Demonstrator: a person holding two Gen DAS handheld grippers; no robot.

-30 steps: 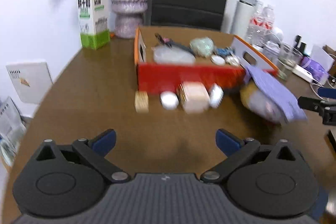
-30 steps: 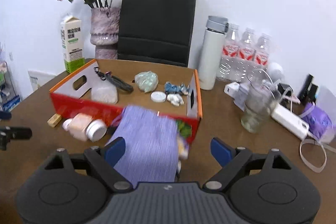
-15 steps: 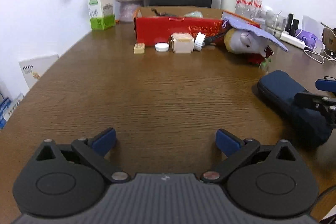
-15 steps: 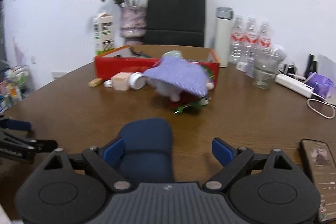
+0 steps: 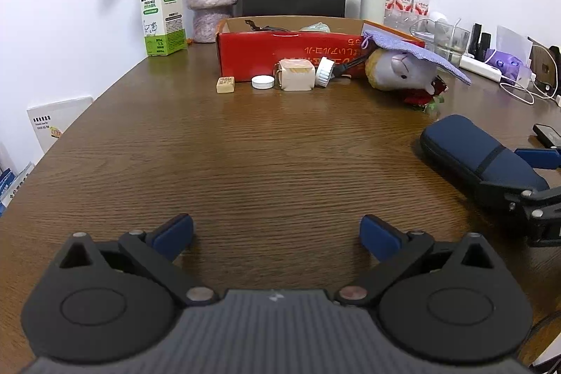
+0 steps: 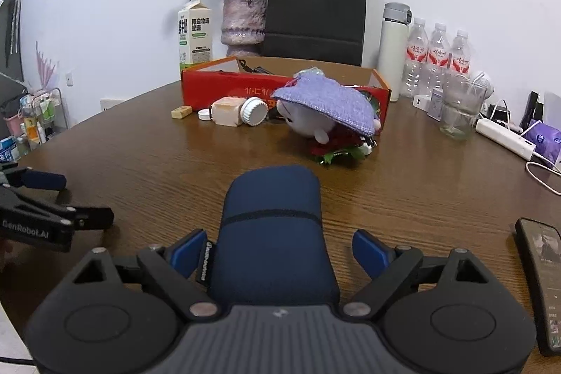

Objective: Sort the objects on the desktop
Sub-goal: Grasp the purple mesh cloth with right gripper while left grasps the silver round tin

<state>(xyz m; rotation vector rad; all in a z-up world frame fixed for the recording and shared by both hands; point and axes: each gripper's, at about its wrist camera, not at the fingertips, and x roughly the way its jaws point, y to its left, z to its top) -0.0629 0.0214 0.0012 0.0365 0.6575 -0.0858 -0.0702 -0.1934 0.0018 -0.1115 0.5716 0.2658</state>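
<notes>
My right claw (image 6: 275, 251) stood spread around a blue case (image 6: 271, 226), its near end between my fingers, one pad beside it, the other apart. My left claw (image 5: 277, 232) gaped over bare brown table (image 5: 245, 156). Ahead lay a stuffed toy (image 6: 308, 125), jar (image 6: 238, 111) and red box (image 6: 228, 86) before a white wall; a phone (image 6: 541, 283) lay to my right.

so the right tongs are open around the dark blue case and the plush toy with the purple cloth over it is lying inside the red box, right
Not quite. The plush toy lies on the table in front of the red box, not inside it, as the right wrist view shows. The rest holds: the right tongs are open around the dark blue case, and the purple cloth lies over the toy.
</notes>
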